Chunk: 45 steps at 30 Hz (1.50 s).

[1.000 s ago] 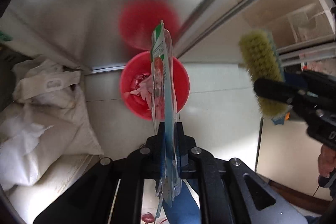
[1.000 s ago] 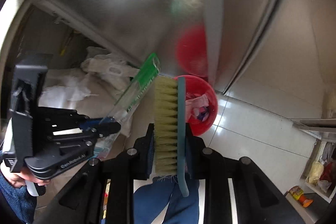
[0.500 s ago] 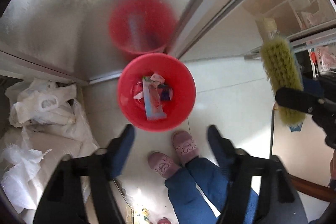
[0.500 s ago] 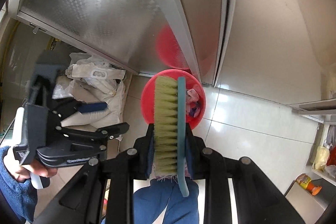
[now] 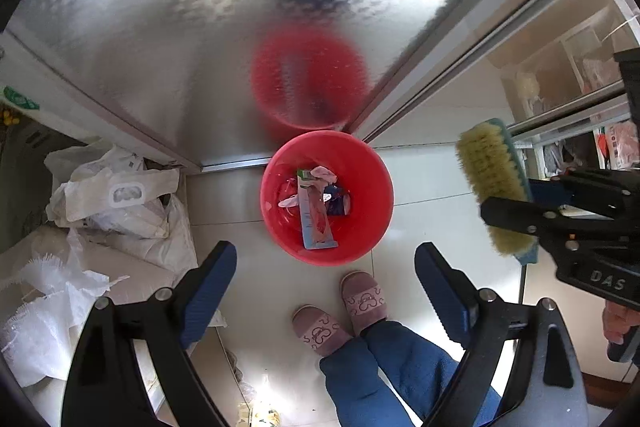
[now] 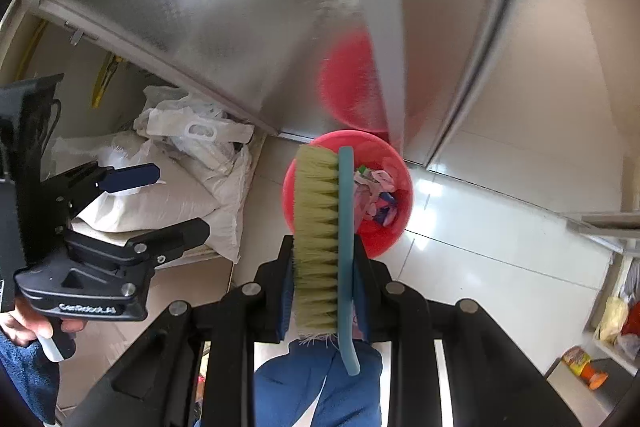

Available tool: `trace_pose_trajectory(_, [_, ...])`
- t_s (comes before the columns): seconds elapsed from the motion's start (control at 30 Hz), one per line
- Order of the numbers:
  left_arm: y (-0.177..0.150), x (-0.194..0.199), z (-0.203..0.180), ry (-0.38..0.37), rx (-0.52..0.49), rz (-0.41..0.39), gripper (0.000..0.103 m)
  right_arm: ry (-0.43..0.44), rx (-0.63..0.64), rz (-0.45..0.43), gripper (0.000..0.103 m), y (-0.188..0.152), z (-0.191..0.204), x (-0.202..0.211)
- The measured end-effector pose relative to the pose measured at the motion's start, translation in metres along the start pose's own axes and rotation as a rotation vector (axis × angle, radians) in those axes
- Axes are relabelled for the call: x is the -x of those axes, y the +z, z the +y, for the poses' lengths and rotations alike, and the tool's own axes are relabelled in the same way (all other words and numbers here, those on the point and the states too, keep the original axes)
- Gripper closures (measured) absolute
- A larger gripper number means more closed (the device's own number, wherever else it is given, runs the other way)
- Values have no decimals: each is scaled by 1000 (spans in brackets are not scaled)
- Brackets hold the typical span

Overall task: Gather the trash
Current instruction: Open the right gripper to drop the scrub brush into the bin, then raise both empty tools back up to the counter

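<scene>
A red bin (image 5: 362, 163) stands on the tiled floor against a metal door; it also shows in the right wrist view (image 6: 394, 231). A long wrapper (image 5: 314, 217) lies inside it on other scraps. My left gripper (image 5: 326, 281) is open and empty, above the bin's near side. My right gripper (image 6: 323, 269) is shut on a scrub brush (image 6: 322, 231) with yellow bristles and a teal back, held above the bin's left part. The brush (image 5: 490, 183) also shows at the right of the left wrist view.
White sacks and plastic bags (image 5: 116, 199) are piled at the left. The metal door (image 5: 200, 7) rises behind the bin. The person's slippered feet (image 5: 340, 315) stand just below it. Shelves with items (image 6: 612, 323) are at the right.
My left gripper opened and the long wrapper dropped into the red bin. The right gripper kept its hold on the brush and shifted slightly over the bin.
</scene>
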<state>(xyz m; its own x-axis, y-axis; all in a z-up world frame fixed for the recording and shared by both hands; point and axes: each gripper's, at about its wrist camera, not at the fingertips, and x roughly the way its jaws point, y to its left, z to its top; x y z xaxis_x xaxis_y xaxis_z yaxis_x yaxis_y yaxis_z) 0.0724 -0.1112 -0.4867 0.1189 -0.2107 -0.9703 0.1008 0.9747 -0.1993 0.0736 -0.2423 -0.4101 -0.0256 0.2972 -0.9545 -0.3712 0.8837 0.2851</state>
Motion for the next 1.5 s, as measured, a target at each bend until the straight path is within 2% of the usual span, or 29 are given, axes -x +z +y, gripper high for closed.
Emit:
trace_pose_trajectory(0.17, [-3, 2, 10, 34, 12, 0, 13, -13, 52, 14, 80, 8, 10, -15])
trace_pose_trajectory(0.63, [-15, 4, 29, 44, 61, -8, 13, -92, 151, 59, 78, 14, 13, -48])
trace_pose_trajectory(0.7, [-16, 3, 29, 37, 62, -9, 13, -93, 149, 61, 72, 14, 12, -49])
trace_pose_trajectory(0.77, [-19, 4, 30, 33, 63, -9, 13, -95, 140, 56, 51, 13, 11, -48])
trace_pose_trajectory(0.93, [-20, 19, 27, 52, 74, -32, 13, -78, 125, 44, 31, 11, 14, -38])
trace_pose_trajectory(1.03, [-20, 37, 25, 53, 76, -42, 13, -61, 129, 31, 24, 10, 20, -24])
trace_pose_trajectory(1.23, [-20, 94, 16, 81, 93, -84, 13, -50, 178, 3, 18, 10, 40, 23])
trace_pose_trajectory(1.3, [-21, 116, 14, 84, 106, -97, 13, -56, 204, -13, 17, 10, 48, 44])
trace_pose_trajectory(1.5, [-26, 181, -1, 57, 114, -111, 13, -73, 259, -85, 2, 7, 75, 119])
